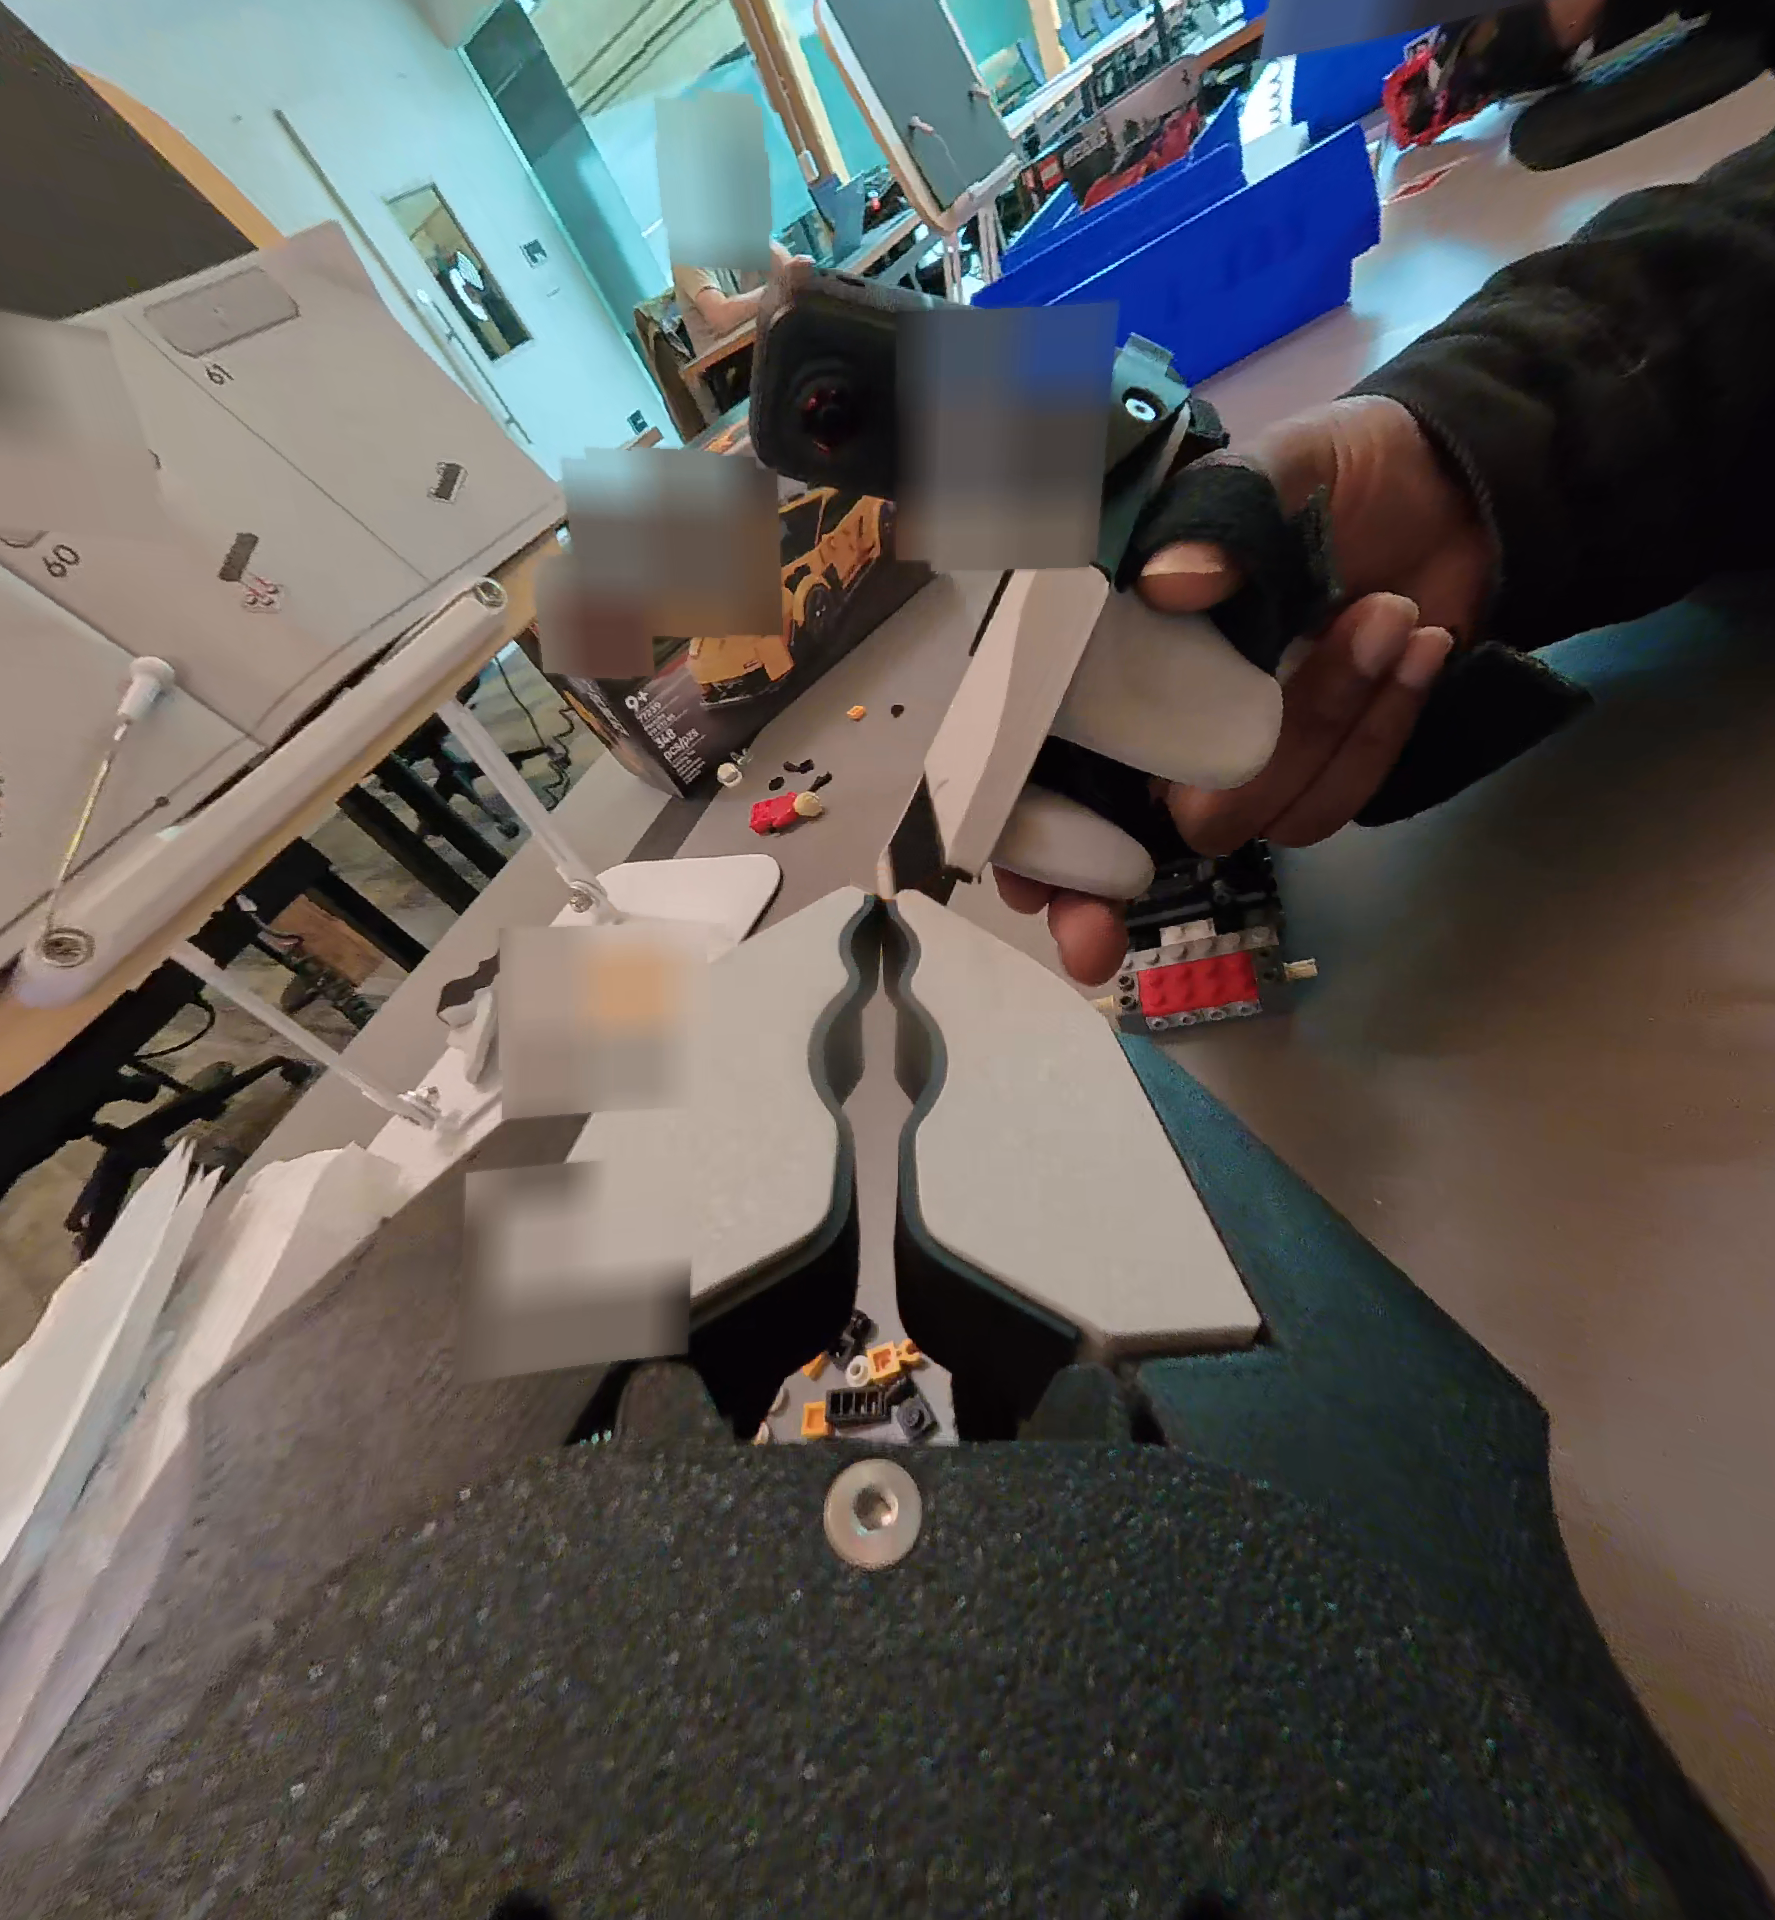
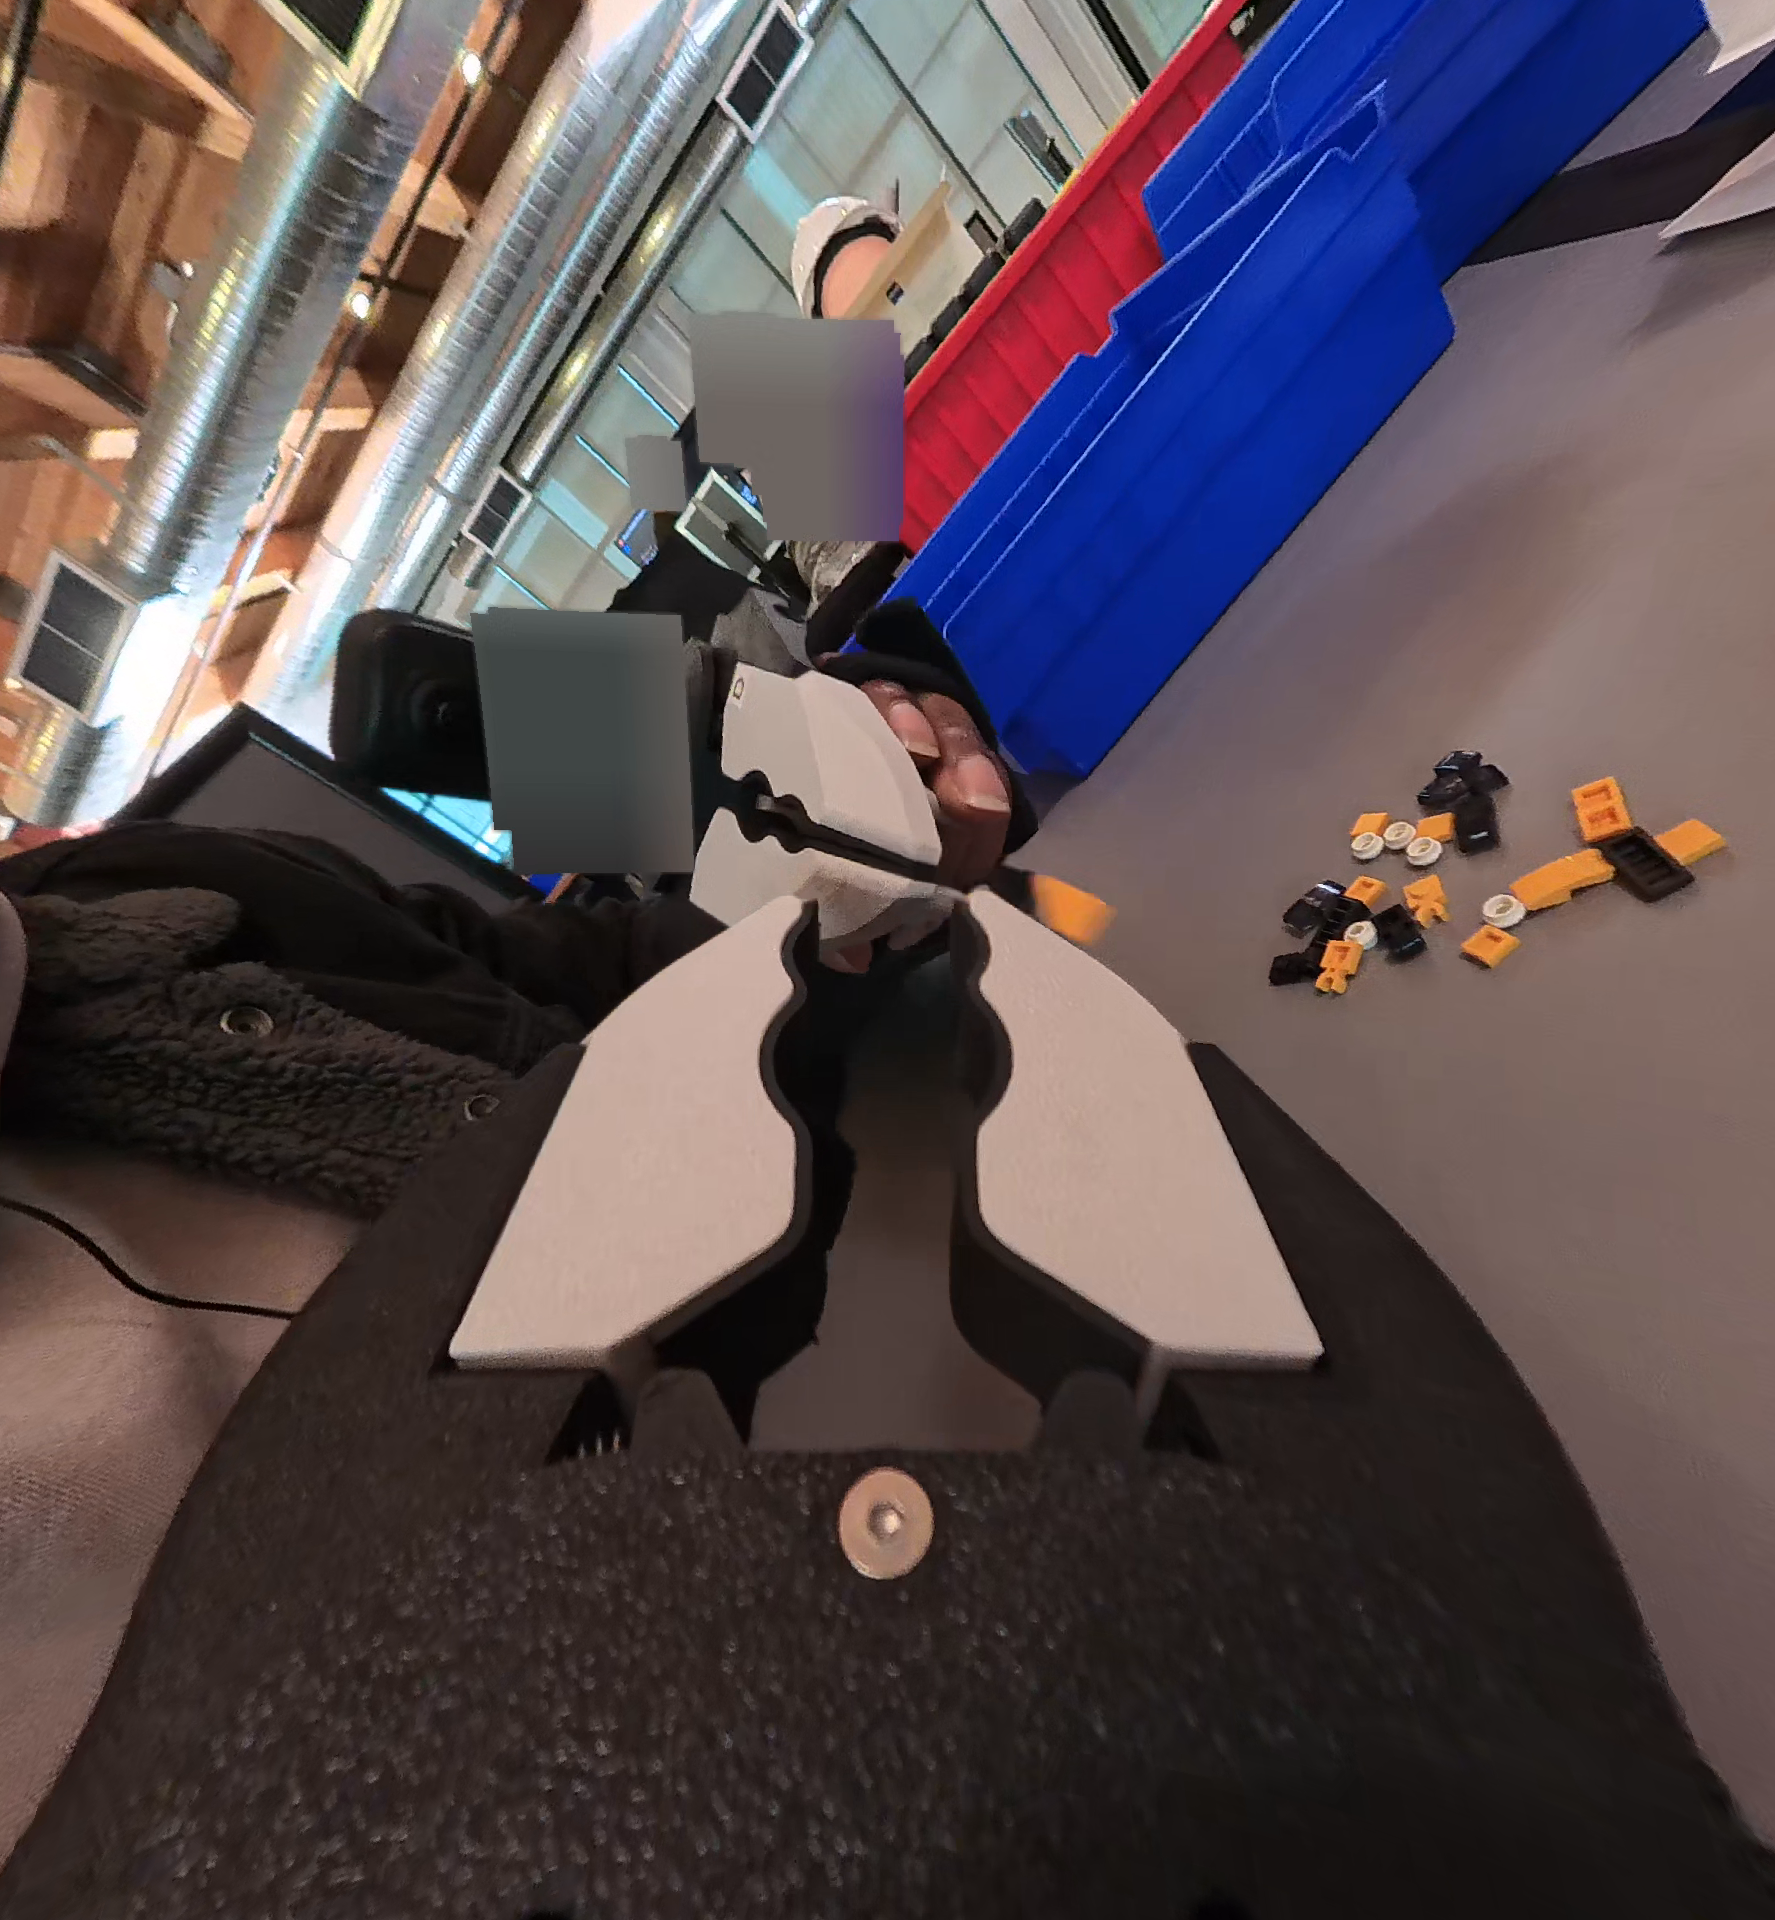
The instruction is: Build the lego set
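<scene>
In the right wrist view my left gripper (image 2: 961, 883) is shut, and a small orange piece (image 2: 1070, 906), blurred, sticks out from its fingertips. Those tips lie between the spread fingers of my right gripper (image 2: 883, 914), which is open with no pad pressing on anything. In the left wrist view my left gripper (image 1: 883, 906) has its fingertips together with a sliver of orange (image 1: 881, 871) at them, and the right gripper (image 1: 914, 883) comes down onto that spot from above. A partly built red, grey and black model (image 1: 1200, 966) sits on the table behind the right hand.
Loose orange, black and white pieces (image 2: 1485, 883) lie on the grey table to the right. Blue bins (image 2: 1226, 416) stand behind them. The set's box (image 1: 758, 665), a red minifigure (image 1: 784, 810) and an open instruction booklet on a stand (image 1: 239, 468) are to the left. A black fleece jacket (image 2: 239, 1018) lies nearby. My two grippers' fingertips are within a few centimetres of each other.
</scene>
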Demonstrator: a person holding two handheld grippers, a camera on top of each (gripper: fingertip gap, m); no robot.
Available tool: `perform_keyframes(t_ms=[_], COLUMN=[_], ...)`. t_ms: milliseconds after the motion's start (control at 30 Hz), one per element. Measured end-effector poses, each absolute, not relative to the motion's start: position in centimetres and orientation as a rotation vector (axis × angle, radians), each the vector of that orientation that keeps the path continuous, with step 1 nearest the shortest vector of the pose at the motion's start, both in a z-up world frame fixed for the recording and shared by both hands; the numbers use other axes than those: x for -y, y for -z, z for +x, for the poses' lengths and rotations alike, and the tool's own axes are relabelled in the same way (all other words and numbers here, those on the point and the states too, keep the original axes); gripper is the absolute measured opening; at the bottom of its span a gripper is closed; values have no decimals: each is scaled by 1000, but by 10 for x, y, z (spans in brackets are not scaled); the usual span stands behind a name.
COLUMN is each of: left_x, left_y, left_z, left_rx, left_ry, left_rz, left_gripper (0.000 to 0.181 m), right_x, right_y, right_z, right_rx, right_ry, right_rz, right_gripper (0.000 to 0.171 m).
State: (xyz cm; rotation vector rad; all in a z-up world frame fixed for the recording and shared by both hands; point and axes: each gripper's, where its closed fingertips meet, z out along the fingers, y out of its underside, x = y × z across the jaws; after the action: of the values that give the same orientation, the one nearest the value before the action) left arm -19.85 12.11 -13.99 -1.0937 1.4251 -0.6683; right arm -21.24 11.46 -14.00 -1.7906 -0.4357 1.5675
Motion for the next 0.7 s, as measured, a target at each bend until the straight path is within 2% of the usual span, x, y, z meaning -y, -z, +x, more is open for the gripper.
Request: perform_keyframes(t_ms=[267,533,700], left_x=[-122,-159,-153], left_y=[152,199,221], left_z=[-210,-236,-254], left_rx=[-1518,-1642,-1779], left_ry=[757,576,599], left_rz=[-1151,-1387,-1501], left_gripper=[0,0,5], right_x=[-113,-135,-142], right_y=[152,143,143], right_z=[-209,-176,-166], right_rx=[558,496,460], right_ry=[-1430,-1275,-1253], right_rz=[-1860,-1852,-1849], right_gripper=[24,24,23])
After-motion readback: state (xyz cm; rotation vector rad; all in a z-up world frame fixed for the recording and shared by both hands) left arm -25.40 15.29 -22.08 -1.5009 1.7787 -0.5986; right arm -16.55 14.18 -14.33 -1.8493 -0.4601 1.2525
